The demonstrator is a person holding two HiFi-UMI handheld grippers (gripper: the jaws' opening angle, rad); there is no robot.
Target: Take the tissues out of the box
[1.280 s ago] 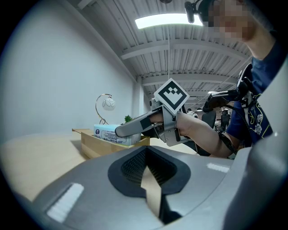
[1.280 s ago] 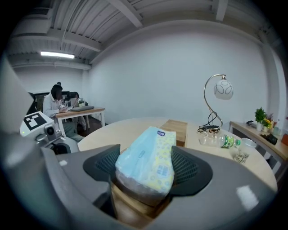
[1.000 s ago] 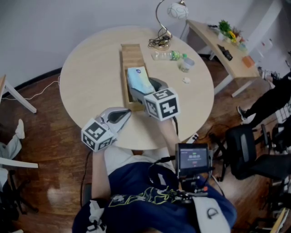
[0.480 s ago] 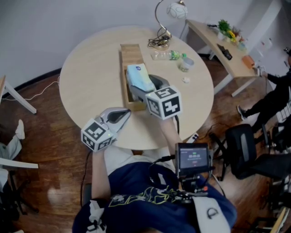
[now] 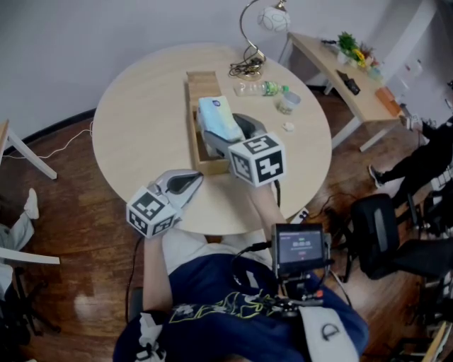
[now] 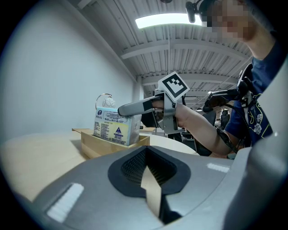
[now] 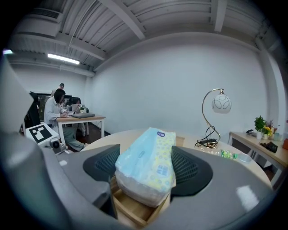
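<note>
A light-blue soft pack of tissues (image 5: 216, 117) stands tilted with its far end up, out of the long wooden box (image 5: 202, 79) in the middle of the round table (image 5: 134, 106). My right gripper (image 5: 225, 134) is shut on the pack's near end, one pad on each side. In the right gripper view the pack (image 7: 148, 164) fills the space between the pads of my right gripper (image 7: 146, 170), above the wooden box (image 7: 135, 211). My left gripper (image 5: 191, 180) rests shut and empty near the table's front edge, pointing at the box (image 6: 96, 143).
Behind the box stand a desk lamp (image 5: 272, 18) with cables (image 5: 244, 67), a plastic bottle (image 5: 262, 87) and a small cup (image 5: 287, 102). A side desk (image 5: 354, 78) and an office chair (image 5: 382, 233) are on the right. A person sits at a far desk (image 7: 56, 108).
My right gripper has risen a little with the tissue pack, lifting it further out of the box. My left gripper has stayed put.
</note>
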